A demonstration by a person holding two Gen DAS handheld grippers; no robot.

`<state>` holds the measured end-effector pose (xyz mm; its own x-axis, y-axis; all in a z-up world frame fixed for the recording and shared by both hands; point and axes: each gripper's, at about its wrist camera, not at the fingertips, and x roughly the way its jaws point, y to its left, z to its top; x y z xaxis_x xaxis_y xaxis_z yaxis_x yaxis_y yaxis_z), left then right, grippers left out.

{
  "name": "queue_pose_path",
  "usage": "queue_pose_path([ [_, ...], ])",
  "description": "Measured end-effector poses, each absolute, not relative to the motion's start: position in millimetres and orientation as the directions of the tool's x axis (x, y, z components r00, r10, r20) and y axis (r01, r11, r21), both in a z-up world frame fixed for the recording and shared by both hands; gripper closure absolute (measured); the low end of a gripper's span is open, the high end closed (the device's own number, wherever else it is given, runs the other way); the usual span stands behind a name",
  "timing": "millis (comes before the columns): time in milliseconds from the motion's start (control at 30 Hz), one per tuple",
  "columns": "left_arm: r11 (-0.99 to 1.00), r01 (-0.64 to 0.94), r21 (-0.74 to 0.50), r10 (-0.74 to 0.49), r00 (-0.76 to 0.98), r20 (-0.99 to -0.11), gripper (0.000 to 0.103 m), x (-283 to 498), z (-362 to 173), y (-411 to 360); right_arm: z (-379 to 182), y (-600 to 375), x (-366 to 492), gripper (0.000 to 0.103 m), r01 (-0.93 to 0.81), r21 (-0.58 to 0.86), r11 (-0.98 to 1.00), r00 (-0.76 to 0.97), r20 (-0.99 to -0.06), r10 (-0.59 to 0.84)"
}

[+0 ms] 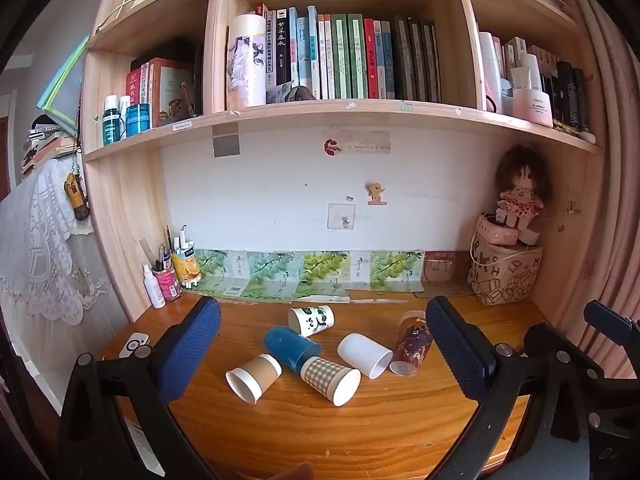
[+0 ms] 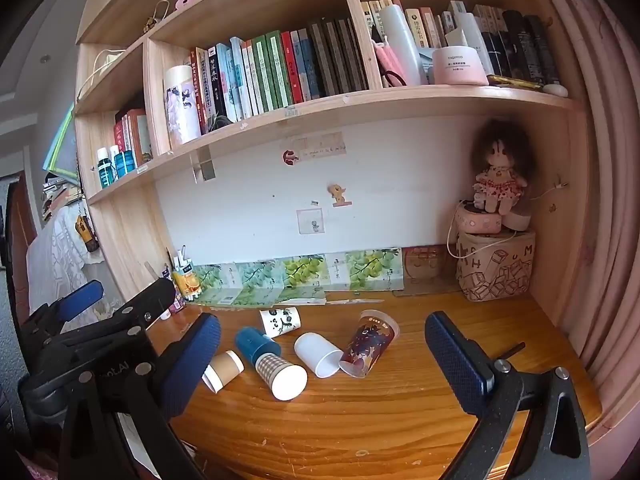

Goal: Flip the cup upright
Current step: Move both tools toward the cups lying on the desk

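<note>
Several cups lie on their sides on the wooden desk [image 1: 320,432]: a brown paper cup [image 1: 254,378], a blue cup [image 1: 292,348], a checked cup [image 1: 330,380], a plain white cup [image 1: 366,355], a panda-print cup [image 1: 312,320] and a dark patterned clear cup [image 1: 412,344]. The same cups show in the right wrist view, among them the checked cup [image 2: 282,376], the white cup [image 2: 318,354] and the patterned cup [image 2: 370,342]. My left gripper [image 1: 320,352] is open and empty, above the desk in front of the cups. My right gripper [image 2: 320,356] is open and empty too.
A pen holder and bottles [image 1: 168,276] stand at the back left. A printed bag with a doll [image 1: 506,272] fills the back right corner. Green-print boxes [image 1: 304,276] line the wall. Bookshelves [image 1: 340,116] hang overhead. The left gripper shows in the right wrist view [image 2: 100,332].
</note>
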<state>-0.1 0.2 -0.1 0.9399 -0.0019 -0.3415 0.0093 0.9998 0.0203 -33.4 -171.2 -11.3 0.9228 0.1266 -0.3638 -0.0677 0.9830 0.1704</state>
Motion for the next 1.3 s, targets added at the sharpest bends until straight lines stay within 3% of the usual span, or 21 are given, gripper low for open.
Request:
queue_pose_path([
  [700, 0.999, 0.032, -0.009, -0.033, 0.919, -0.393, 0.002, -2.1, -2.9, 2.0, -13.8, -168.2, -37.9, 0.001, -0.076, 0.182, 0.98, 0.918, -0.37, 0.139],
  [967, 1.0, 0.006, 0.005, -0.003, 0.889, -0.458, 0.001, -11.6, -16.0, 2.6, -17.3, -169.3, -45.2, 0.001, -0.088, 0.2, 0.976, 0.899, -0.406, 0.164],
  [1300, 0.999, -0.045, 0.011, 0.045, 0.879, -0.475, 0.001, -14.0, -16.9, 18.7, -21.3, -158.3, -40.5, 0.001, -0.142, 0.212, 0.967, 0.876, -0.428, 0.223],
])
